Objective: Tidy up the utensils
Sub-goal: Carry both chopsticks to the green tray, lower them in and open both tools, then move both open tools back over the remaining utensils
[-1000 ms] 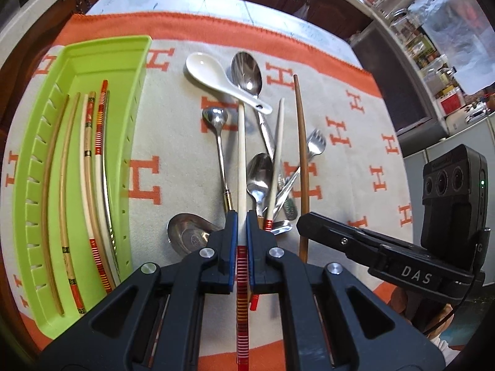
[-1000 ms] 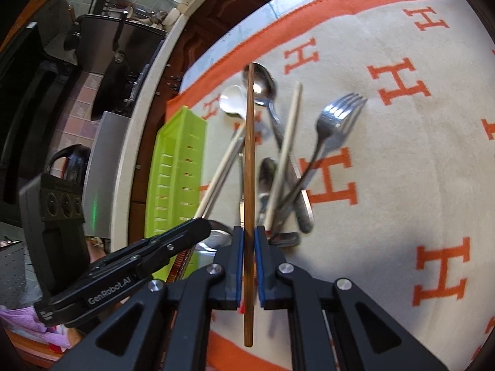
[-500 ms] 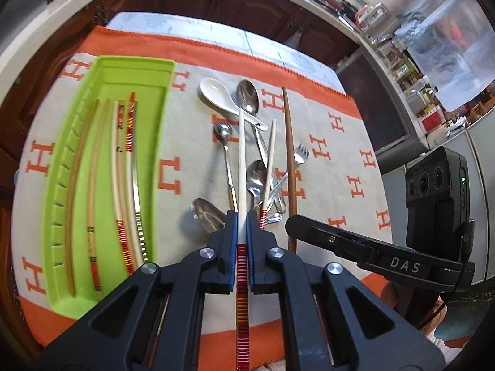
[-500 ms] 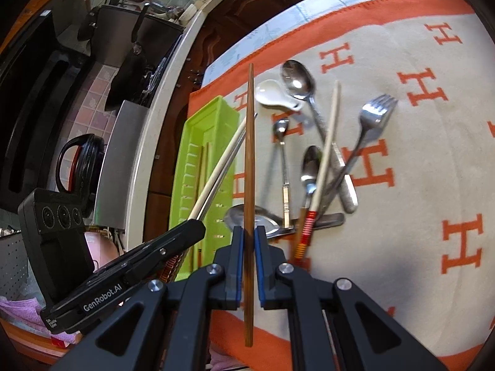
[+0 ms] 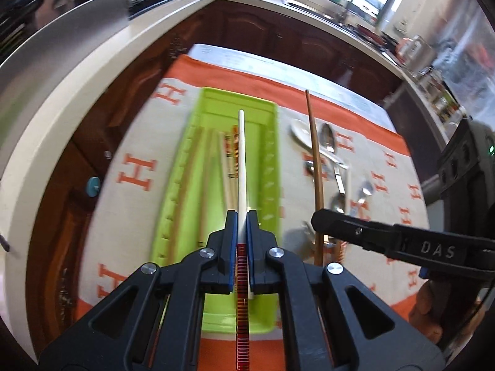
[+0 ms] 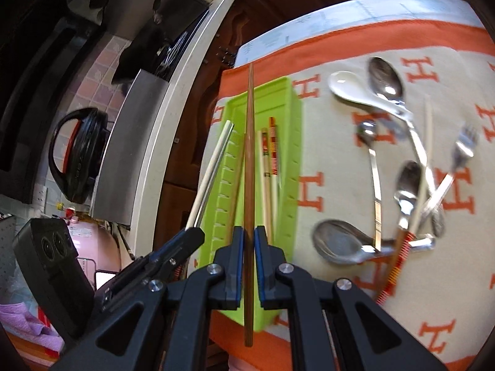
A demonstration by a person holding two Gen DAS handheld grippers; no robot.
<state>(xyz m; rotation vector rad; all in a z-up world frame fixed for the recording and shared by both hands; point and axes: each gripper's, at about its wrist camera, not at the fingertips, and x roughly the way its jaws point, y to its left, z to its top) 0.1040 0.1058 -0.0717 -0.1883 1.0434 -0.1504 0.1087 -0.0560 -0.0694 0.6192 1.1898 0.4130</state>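
One orange-bordered H-patterned cloth (image 5: 139,173) on table; dark cabinets (image 5: 278,37) behind.

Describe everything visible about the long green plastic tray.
The long green plastic tray is a bright lime, narrow rectangular bin with slotted side walls and a raised rim. It lies flat on the cream blanket with orange H letters, left of the loose spoons. Several chopsticks lie lengthwise inside, some wooden, some pale with red-striped ends. Both grippers hold chopsticks above or beside it; contact with these cannot be told.
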